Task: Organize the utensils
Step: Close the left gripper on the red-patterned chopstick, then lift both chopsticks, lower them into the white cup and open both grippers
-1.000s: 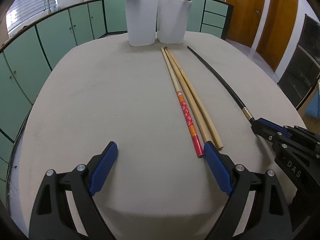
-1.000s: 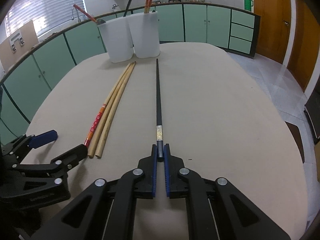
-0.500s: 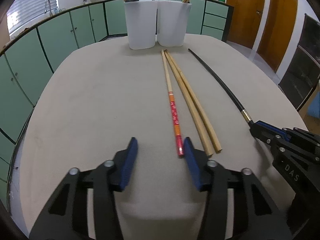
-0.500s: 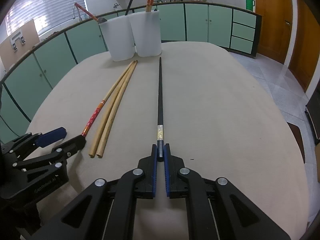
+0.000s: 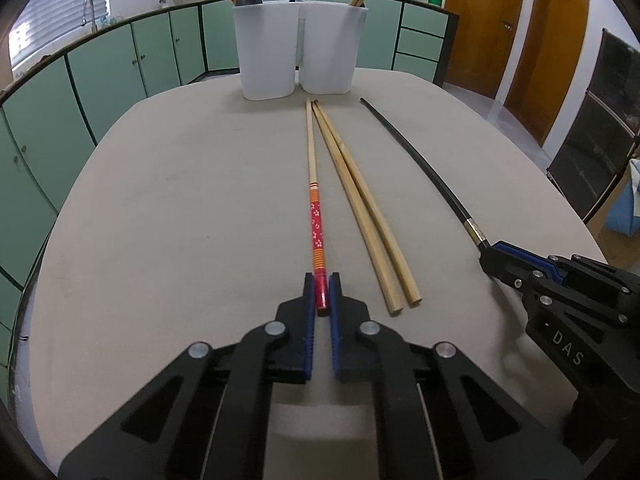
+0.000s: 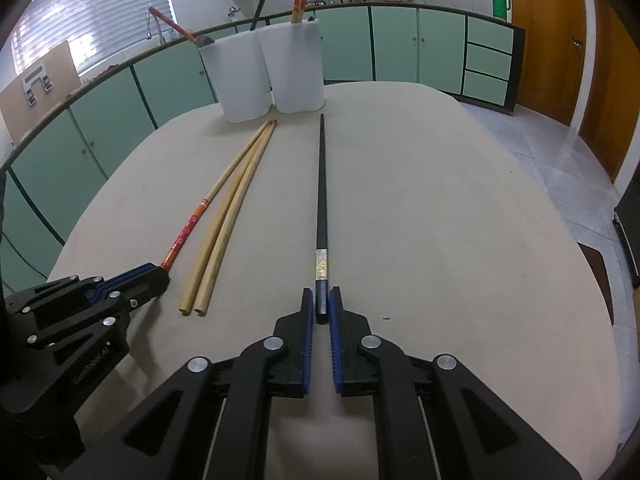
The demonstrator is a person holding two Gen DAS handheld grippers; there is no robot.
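Closed since earlier, left gripper fingers pinch red chopstick; right gripper pinches black chopstick.

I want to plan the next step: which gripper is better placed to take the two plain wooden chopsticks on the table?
Neither is free: left gripper is shut on the red chopstick, right gripper on the black chopstick. The wooden chopsticks lie nearer the left.

four chopsticks lie side by side on the table, before two containers.

red floral chopstick; black chopstick; white holders; blue claw pads.
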